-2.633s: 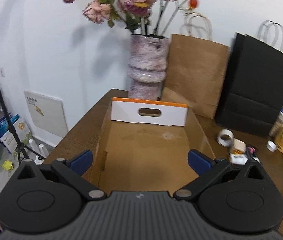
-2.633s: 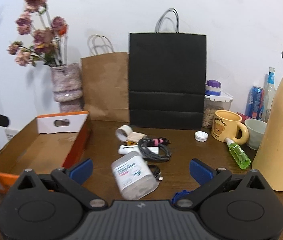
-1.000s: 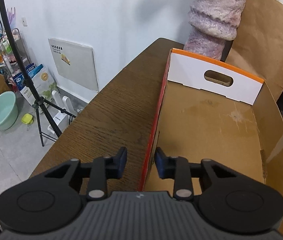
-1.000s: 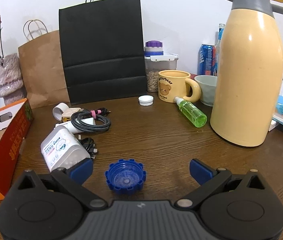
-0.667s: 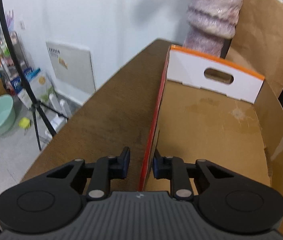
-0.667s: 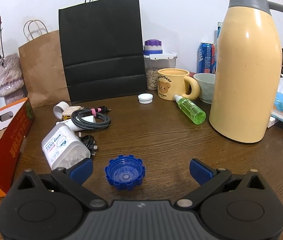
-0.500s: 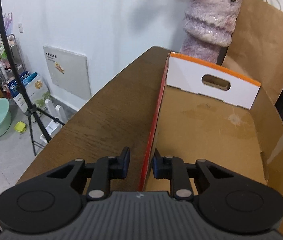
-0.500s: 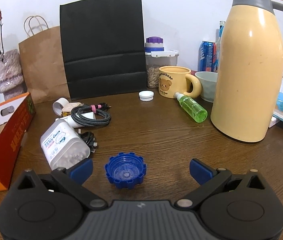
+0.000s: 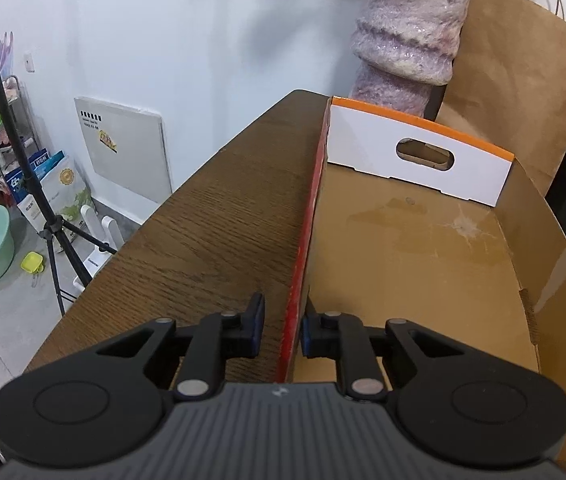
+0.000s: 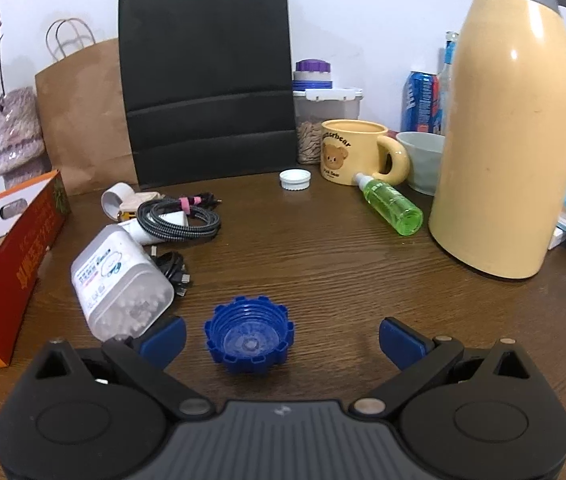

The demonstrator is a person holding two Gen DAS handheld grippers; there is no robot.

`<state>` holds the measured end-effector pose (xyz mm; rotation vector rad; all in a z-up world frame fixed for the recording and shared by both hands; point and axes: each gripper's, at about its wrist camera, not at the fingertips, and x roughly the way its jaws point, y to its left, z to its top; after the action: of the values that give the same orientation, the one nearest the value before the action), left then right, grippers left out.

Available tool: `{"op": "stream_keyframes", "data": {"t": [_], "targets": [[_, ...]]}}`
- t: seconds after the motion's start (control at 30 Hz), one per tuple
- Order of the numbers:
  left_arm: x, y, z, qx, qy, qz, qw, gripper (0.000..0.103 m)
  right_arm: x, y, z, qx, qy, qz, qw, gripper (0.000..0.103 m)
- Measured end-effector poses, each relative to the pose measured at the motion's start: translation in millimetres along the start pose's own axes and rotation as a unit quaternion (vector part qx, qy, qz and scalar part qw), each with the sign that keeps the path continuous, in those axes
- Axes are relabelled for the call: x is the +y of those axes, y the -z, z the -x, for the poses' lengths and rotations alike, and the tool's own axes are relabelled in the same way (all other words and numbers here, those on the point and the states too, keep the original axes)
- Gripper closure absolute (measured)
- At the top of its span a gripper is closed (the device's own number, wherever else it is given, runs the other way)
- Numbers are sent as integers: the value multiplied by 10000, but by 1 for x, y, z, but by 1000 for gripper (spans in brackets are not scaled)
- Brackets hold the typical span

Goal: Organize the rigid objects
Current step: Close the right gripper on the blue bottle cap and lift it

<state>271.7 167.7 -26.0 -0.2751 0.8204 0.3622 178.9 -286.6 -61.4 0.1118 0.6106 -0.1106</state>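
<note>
Corrugated cardboard, red on its outer face, stands between the jaws of the left gripper [image 9: 281,330]: the near left wall of the cardboard tray [image 9: 411,248]. The jaws have just been closing on that wall; the inner pad looks to touch it, while a slim gap seems to remain at the outer pad, so a firm pinch is not confirmed. The tray holds nothing and sits on the wooden table [image 9: 219,232], its white handle end toward the purple vase [image 9: 407,36]. Judgement: the step in hand is securing the tray; the pads should seat squarely and low on the wall, since thin card will buckle if dragged from its top edge.

In the right wrist view, the right gripper [image 10: 281,334] is spread wide and holds nothing. The blue bottle cap [image 10: 249,334] lies open side up on the table between the two fingers, nearer the left one and touching neither. Just left of that finger lies a clear pill bottle [image 10: 119,280] on its side, with a coiled cable [image 10: 181,218] beyond and the tray at far left. Judgement: centre the jaws on the cap before closing, keeping clear of the pill bottle.
</note>
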Motion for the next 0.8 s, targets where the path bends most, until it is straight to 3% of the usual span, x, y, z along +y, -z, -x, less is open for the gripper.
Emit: {"op": "stream_keyframes", "data": {"t": [0.07,0.17,0.23,0.27,0.63,0.8], "targets": [[1,0,0,-11,4,9,10000,85,2,-1,-8,35,15,54,10000,4],[0,2,0,-37,-26,-28,10000,85,4,-3,-20,127,-127,83,9998,18],[-1,1,0,-42,-27,-27,10000,85,8,-3,-27,204,-260,143,9993,42],[0,1,0,-40,-22,-19,10000,85,11,-2,-29,232,-285,201,9991,49],[0,0,0,-50,-23,-33,10000,85,13,0,-18,-119,-221,266,9993,50],[-2,1,1,-70,-38,-113,9999,89,12,-14,-9,-473,-212,216,9984,50]]}}
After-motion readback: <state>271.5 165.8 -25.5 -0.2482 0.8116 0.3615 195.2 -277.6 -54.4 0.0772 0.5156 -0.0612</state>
